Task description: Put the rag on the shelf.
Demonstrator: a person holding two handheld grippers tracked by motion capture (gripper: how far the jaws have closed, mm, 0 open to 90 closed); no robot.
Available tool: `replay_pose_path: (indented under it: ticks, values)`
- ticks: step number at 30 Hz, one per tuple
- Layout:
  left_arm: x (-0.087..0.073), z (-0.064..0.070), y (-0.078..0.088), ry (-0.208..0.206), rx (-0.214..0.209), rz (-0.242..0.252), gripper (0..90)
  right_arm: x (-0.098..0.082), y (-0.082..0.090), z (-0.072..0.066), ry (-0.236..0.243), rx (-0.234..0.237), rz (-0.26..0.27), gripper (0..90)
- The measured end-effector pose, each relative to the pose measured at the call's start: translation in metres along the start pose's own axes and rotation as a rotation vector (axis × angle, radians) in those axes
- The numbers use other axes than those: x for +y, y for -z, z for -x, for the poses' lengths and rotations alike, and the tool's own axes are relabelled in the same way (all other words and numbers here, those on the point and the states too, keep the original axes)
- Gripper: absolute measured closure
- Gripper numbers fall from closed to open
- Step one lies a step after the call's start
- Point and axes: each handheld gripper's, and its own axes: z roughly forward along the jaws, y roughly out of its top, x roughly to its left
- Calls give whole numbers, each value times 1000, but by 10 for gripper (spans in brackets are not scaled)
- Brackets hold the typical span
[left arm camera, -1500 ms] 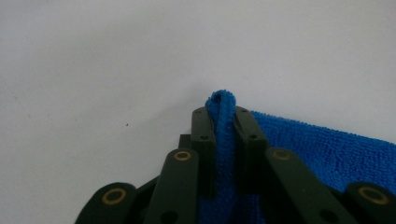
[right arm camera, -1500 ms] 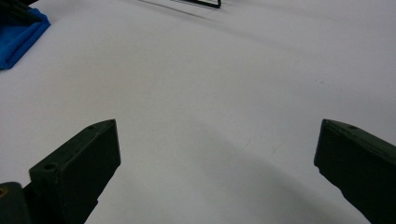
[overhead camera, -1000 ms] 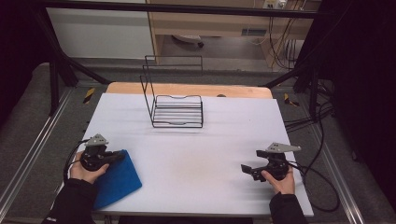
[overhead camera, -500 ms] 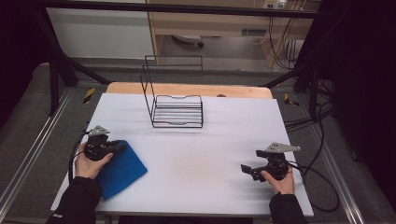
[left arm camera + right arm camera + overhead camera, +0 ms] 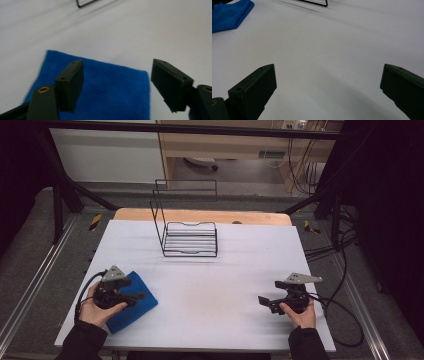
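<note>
A: What has changed since a second ago?

B: The left gripper (image 5: 134, 296) has swung further over the blue cloth (image 5: 131, 305), and the cloth now sits a little farther in from the table's left edge. The right gripper (image 5: 266, 302) has stayed where it was.

A: Where is the cloth exactly?

B: Flat on the white table (image 5: 210, 285), at the near left corner. In the left gripper view the cloth (image 5: 107, 92) lies under and between the two black jaws, which stand apart, closed on nothing.

A: And the right one?

B: Near the table's right edge, held in a hand (image 5: 300, 312), jaws spread wide over bare tabletop (image 5: 324, 62). Its view catches the cloth (image 5: 229, 13) far off.

A: Anything else?

B: A black wire rack (image 5: 189, 227) stands at the far middle, well apart from both grippers.
</note>
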Motion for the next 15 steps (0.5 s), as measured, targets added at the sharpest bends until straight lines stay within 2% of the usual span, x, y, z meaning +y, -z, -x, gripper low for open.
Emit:
replay_pose_path:
  ticks: [3,4,5,7,9,12,14,15]
  values:
    - [-4,15,-4,-26,-40,-33,405,0,0,0,1,1,-3,12]
    - [-4,15,-4,-26,-40,-33,450,0,0,0,1,1,-3,12]
    - [-4,23,-9,-44,-57,-56,490,0,0,0,0,1,-3,12]
    - [-4,26,-12,-52,-62,-64,580,0,-1,0,2,1,-3,12]
    - [-4,30,-18,-60,-72,-73,630,0,-1,0,2,2,-4,12]
    - [-5,34,-29,-78,-52,-101,658,0,-1,0,2,3,-4,12]
    - [-7,34,-37,-95,-13,-129,664,0,-1,0,2,3,-3,12]
    - [-9,34,-39,-93,-9,-135,667,0,0,0,3,4,-3,12]
